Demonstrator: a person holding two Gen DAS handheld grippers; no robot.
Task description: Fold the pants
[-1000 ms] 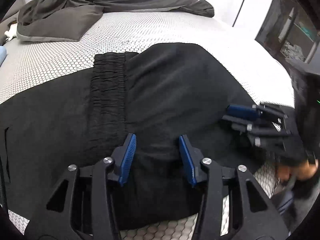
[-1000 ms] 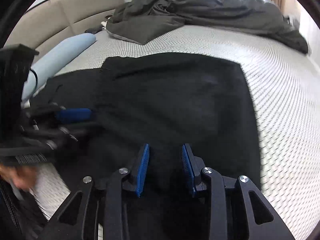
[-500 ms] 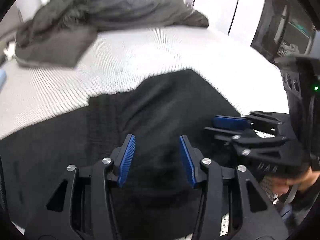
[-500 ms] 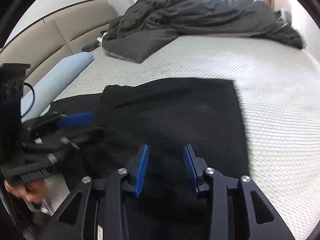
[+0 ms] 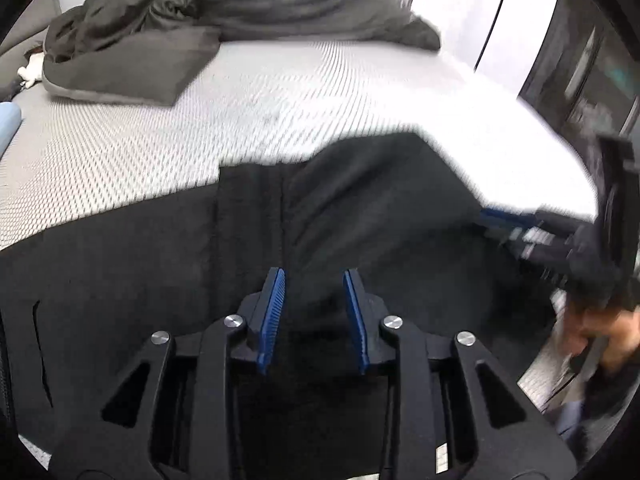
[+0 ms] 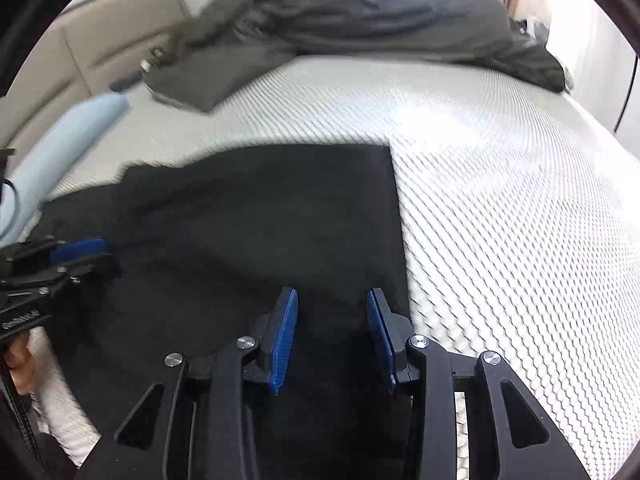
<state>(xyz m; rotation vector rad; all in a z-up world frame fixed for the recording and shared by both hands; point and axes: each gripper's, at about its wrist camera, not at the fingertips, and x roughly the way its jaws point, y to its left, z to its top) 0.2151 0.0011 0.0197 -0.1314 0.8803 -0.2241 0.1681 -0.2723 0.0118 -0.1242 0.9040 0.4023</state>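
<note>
While both wrist views were smeared by motion blur, the black pants (image 5: 360, 216) were plain enough, lying across the lower half of each frame on the white, honeycomb-patterned bed (image 5: 280, 92). In the left wrist view their gathered waistband (image 5: 248, 216) ran down the centre, with a folded layer of cloth bulging to its right.

The left gripper (image 5: 314, 300) filled the bottom of its own frame. Its blue fingers (image 5: 274, 312) had just been closing, yet a clear gap stood between them with only black cloth seen beyond; whether any fold was pinched could not be told. In the right wrist view the same gripper showed at the left edge (image 6: 76, 250), low against the pants.

The right gripper (image 6: 332, 320) sat at bottom centre of its view, fingers (image 6: 286, 332) parted over the pants near their straight right-hand edge, and again no grip on the cloth could be made out. It appeared blurred at the right edge of the left wrist view (image 5: 504, 220), beside the person's hand (image 5: 592, 324).

A rumpled dark grey duvet (image 6: 380, 28) lay heaped across the top of the frames, a pale blue bolster (image 6: 68, 140) at the upper left, a beige padded headboard (image 6: 80, 52) behind it.
</note>
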